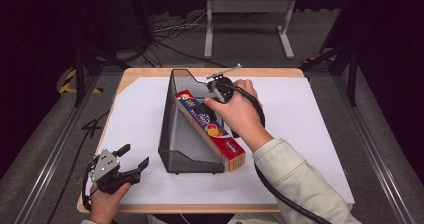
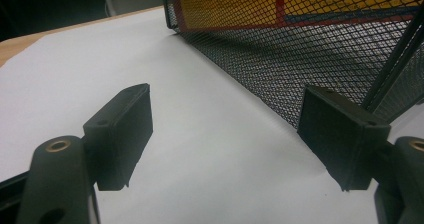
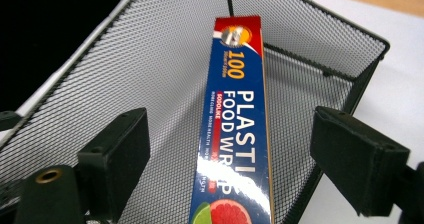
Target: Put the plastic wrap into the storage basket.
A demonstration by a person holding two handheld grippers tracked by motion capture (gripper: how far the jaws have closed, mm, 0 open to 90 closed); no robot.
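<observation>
Wrap box sits in the mesh holder, my right jaws released above it
The plastic wrap box (image 3: 235, 129) leans lengthwise in the mesh holder (image 1: 176, 134), running straight between my right gripper (image 3: 230, 159) jaws; left gripper (image 1: 134, 159), jaws spread, idles farther off on the tabletop (image 1: 310, 129)

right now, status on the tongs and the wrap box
Left tongs open, idle near the table's front edge. Right tongs open over the wrap box, not gripping. Box leans inside the mesh holder. Nothing in the way.

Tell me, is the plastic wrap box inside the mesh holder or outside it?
Inside. The plastic wrap box lies slanted in the mesh holder, its near end sticking out past the holder's low front. The open right gripper does not touch it.
</observation>
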